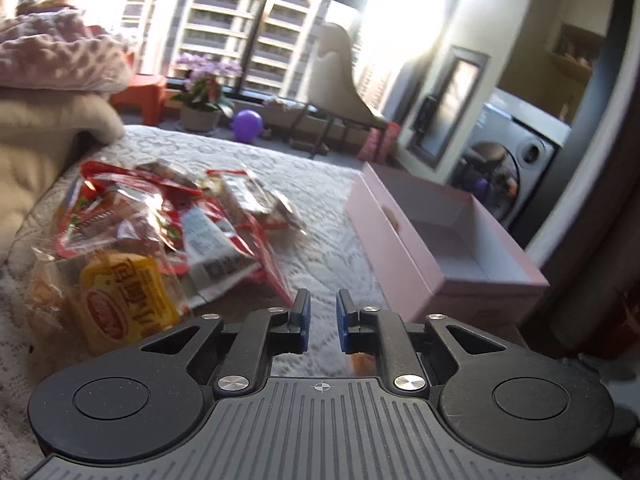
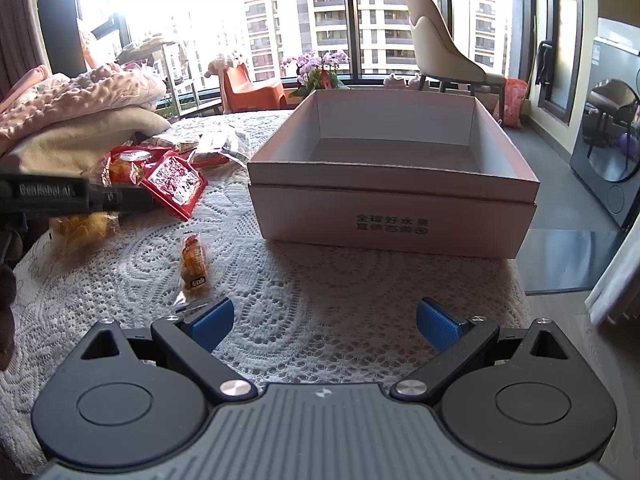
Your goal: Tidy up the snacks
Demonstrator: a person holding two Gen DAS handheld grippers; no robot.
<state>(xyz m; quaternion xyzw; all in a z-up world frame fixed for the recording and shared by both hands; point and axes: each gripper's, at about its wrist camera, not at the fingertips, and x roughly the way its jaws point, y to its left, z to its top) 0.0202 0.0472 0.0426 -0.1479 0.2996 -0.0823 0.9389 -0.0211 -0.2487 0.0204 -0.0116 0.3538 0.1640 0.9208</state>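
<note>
Left gripper (image 1: 323,312) — jaws narrowly parted, gripping nothing, above the lace-covered desk (image 2: 320,280). Right gripper (image 2: 325,324) — jaws spread wide, empty. Snack packets (image 1: 160,216) heaped left of the pink cardboard box (image 2: 394,184) (open-topped, nothing visible inside). One small orange snack packet (image 2: 194,262) lies apart, near the right gripper's left finger.

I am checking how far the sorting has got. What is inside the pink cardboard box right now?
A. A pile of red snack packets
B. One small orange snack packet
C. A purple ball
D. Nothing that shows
D: in the right wrist view the pink cardboard box shows only its bare floor and walls, while the red snack packets and the small orange snack packet lie on the white lace cloth outside it.
</note>
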